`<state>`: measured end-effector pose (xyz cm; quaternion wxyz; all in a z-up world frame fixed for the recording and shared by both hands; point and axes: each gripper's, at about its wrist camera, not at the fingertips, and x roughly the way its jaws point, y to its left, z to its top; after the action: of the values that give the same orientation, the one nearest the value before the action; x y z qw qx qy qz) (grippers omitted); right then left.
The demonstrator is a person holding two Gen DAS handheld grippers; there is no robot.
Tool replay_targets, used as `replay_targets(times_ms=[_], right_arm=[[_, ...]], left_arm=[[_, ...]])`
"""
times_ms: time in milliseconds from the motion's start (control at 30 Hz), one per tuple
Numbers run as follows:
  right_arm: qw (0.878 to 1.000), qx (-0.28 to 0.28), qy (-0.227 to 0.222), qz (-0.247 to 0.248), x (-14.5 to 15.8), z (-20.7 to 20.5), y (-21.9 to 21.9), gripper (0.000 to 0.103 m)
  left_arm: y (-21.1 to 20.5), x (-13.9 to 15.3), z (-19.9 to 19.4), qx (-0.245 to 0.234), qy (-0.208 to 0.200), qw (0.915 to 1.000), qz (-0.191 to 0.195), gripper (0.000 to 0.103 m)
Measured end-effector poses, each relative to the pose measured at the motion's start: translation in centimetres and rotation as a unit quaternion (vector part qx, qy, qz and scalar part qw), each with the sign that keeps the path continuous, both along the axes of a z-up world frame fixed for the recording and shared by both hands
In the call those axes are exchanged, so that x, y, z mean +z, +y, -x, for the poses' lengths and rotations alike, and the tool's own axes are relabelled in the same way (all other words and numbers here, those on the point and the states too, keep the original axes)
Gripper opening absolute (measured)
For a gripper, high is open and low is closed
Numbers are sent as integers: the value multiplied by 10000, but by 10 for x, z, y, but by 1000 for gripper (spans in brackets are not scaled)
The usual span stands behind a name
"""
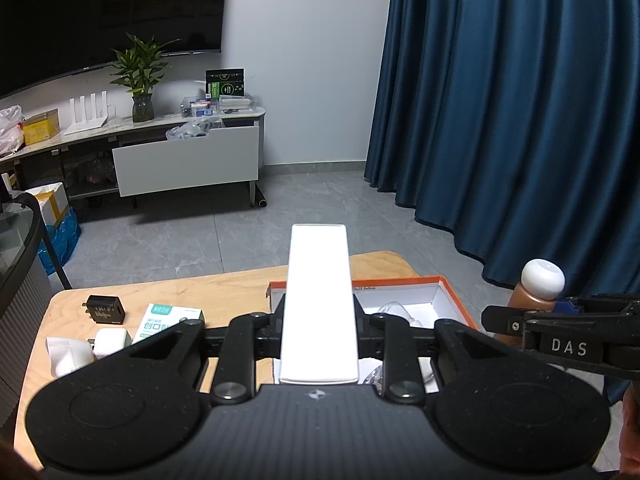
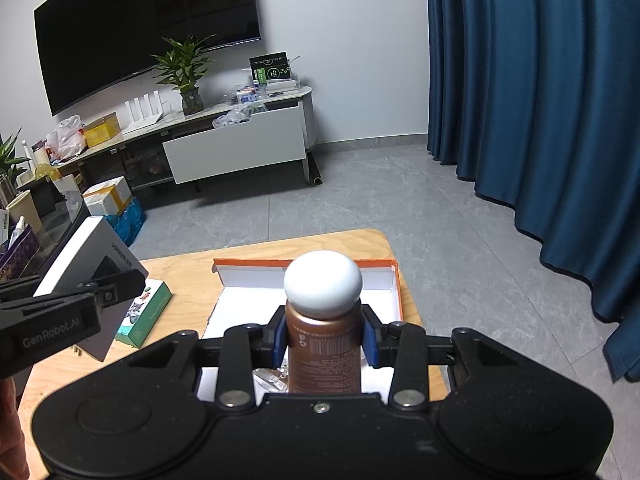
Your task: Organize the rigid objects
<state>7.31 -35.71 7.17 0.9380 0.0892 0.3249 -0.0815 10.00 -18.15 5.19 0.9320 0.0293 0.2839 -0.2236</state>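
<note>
My left gripper (image 1: 319,332) is shut on a long white box (image 1: 319,300), held above the wooden table (image 1: 224,292) and over the open orange-edged tray box (image 1: 436,300). From the right wrist view the same white box (image 2: 86,276) shows at the left, marked UGREEN. My right gripper (image 2: 325,340) is shut on a brown bottle with a white round cap (image 2: 323,320), held over the orange-edged tray box (image 2: 312,276). The bottle also shows at the right in the left wrist view (image 1: 536,296).
On the table's left lie a black charger (image 1: 105,309), a green-and-white carton (image 1: 168,320) and white adapters (image 1: 92,346). Clear plastic wrap (image 1: 394,312) lies in the tray box. A TV cabinet (image 1: 188,160) and blue curtain (image 1: 520,100) stand beyond the grey floor.
</note>
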Motion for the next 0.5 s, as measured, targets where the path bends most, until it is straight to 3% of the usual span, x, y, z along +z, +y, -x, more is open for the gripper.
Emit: replay_targets(times_ms=[500], right_arm=[[10000, -3, 35, -1, -4, -2, -3, 45]], left_arm=[[1, -1, -3, -2, 40, 10000, 12, 27]])
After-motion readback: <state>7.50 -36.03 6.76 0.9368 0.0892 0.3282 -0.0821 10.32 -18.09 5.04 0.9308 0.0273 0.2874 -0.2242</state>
